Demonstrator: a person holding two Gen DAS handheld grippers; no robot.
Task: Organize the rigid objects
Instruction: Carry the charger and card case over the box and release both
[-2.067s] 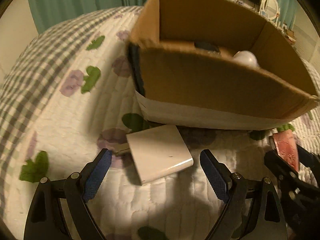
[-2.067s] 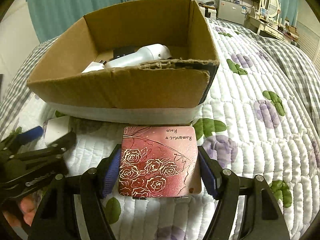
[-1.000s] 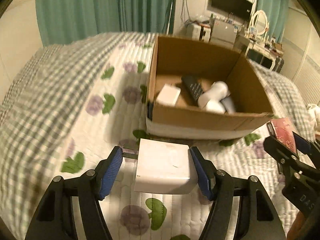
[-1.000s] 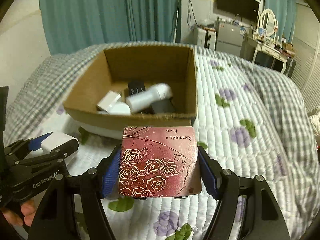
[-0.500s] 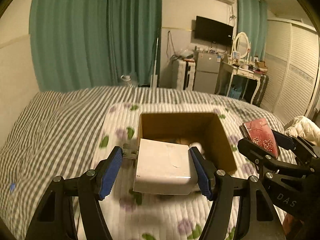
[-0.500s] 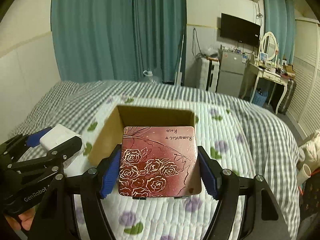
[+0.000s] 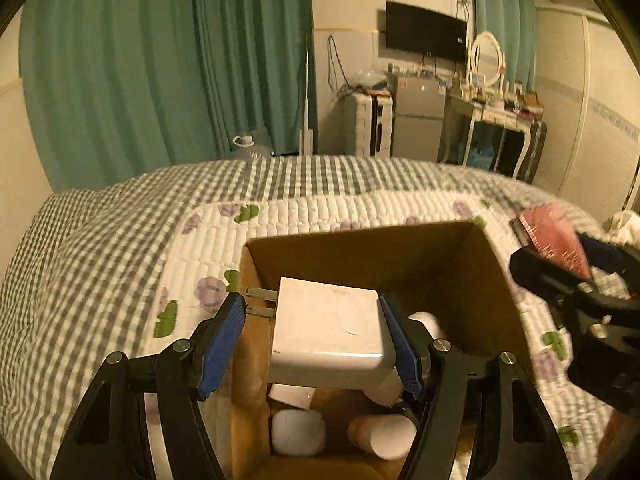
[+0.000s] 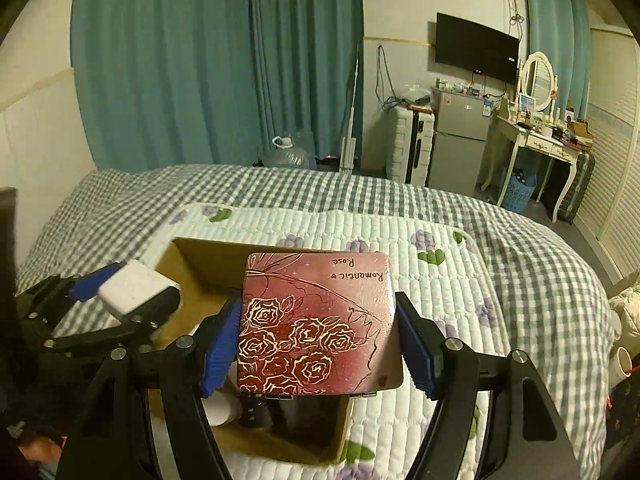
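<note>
My left gripper [image 7: 316, 340] is shut on a white power adapter [image 7: 326, 332] with metal prongs on its left side, held above the open cardboard box [image 7: 360, 248] on the bed. My right gripper [image 8: 318, 344] is shut on a red tin with a rose pattern [image 8: 316, 320], also held over the box [image 8: 200, 256]. The left gripper with the adapter [image 8: 134, 290] shows at left in the right wrist view. The red tin [image 7: 552, 240] shows at right in the left wrist view. Inside the box lie several white items [image 7: 298, 432] and a dark remote [image 8: 254, 410].
The box stands on a white quilt with purple flowers [image 8: 440, 280] over a grey checked bedspread [image 7: 100, 248]. Teal curtains [image 7: 160, 72], a small fridge [image 8: 462, 136], a dressing table [image 8: 536, 140] and a wall TV [image 8: 476, 48] are beyond the bed.
Both grippers lifted their objects off the quilt and carried them up and forward until they hang over the open box. In the last half second the view dropped closer to the box.
</note>
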